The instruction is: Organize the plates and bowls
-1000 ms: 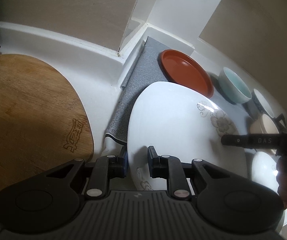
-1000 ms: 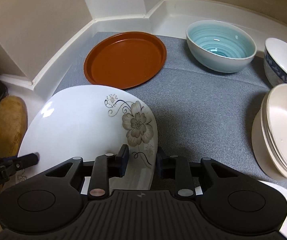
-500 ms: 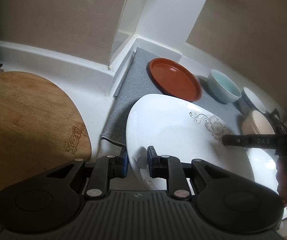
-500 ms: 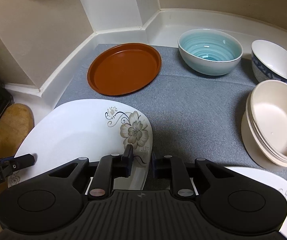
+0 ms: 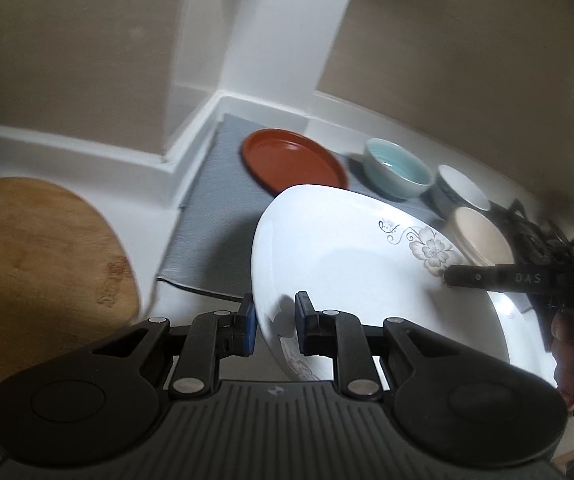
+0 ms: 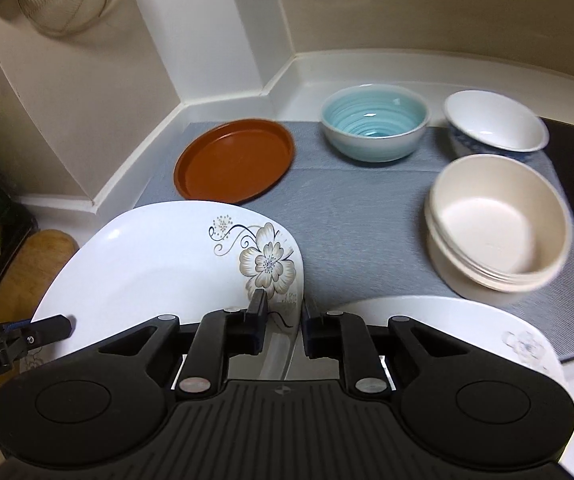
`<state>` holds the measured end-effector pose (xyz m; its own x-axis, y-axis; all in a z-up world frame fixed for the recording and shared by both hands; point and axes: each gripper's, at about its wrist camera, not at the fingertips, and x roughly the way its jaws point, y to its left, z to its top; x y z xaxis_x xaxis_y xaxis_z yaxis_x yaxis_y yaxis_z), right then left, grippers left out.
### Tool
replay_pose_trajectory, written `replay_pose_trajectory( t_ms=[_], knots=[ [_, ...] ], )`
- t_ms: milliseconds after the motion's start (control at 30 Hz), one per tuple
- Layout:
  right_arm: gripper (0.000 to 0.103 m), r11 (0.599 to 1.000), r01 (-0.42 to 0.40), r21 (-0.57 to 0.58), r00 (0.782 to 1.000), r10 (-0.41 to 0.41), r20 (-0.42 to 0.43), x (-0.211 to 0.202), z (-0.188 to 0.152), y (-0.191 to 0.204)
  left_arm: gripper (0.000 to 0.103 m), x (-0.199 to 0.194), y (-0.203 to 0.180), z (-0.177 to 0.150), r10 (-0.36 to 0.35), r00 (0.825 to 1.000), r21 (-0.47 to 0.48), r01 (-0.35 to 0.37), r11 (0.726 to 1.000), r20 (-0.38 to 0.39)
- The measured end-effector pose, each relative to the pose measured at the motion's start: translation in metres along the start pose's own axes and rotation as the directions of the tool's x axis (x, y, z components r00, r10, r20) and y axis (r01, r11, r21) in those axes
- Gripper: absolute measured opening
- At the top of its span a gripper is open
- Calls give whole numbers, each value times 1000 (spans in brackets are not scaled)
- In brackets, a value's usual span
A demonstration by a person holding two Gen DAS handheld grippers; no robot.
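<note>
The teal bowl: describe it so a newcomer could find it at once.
On the grey mat in the counter's corner, look along the back edge. The teal bowl sits between the brown plate and a white bowl; only it has a ringed turquoise inside.

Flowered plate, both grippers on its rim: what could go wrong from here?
1. The flowered plate is held only by thin rim pinches: left gripper on one edge, right gripper on the opposite. If either slips, it may drop onto the second white plate right below.
2. It hangs tilted, so it may slide out of the pads.
3. The stacked cream bowls sit close on the right; a swing could clip them.
</note>
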<state>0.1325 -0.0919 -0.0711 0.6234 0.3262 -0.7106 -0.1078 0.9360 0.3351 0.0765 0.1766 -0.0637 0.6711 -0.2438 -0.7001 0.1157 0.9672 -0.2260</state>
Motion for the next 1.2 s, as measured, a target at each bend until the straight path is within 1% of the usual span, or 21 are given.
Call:
replay_pose_trajectory(
  t_ms=[133, 300, 467, 633, 767, 1200],
  knots=[
    [19, 999, 25, 21, 999, -25, 24, -22, -10, -15, 22, -2, -24, -5, -34, 999, 41, 35, 999, -3],
    [19, 996, 60, 69, 997, -63, 42, -47, -26, -43, 22, 3, -57, -14, -70, 997, 87, 72, 994, -22],
    [19, 991, 88, 103, 995, -93, 42, -62, -42, -73, 22, 8, -86, -27, -84, 995, 117, 89, 989, -47],
    [19, 987, 97, 128, 995, -101, 26, -69, -56, -95, 22, 7, -109, -38, -70, 995, 132, 79, 988, -70],
    [19, 986, 87, 144, 996, -90, 13, -68, -62, -108, 22, 9, -117, -43, -51, 995, 140, 63, 988, -89],
    [19, 987, 53, 153, 999, -53, -5, -62, -73, -121, 22, 11, -130, -48, -12, 995, 157, 28, 987, -103]
  ],
)
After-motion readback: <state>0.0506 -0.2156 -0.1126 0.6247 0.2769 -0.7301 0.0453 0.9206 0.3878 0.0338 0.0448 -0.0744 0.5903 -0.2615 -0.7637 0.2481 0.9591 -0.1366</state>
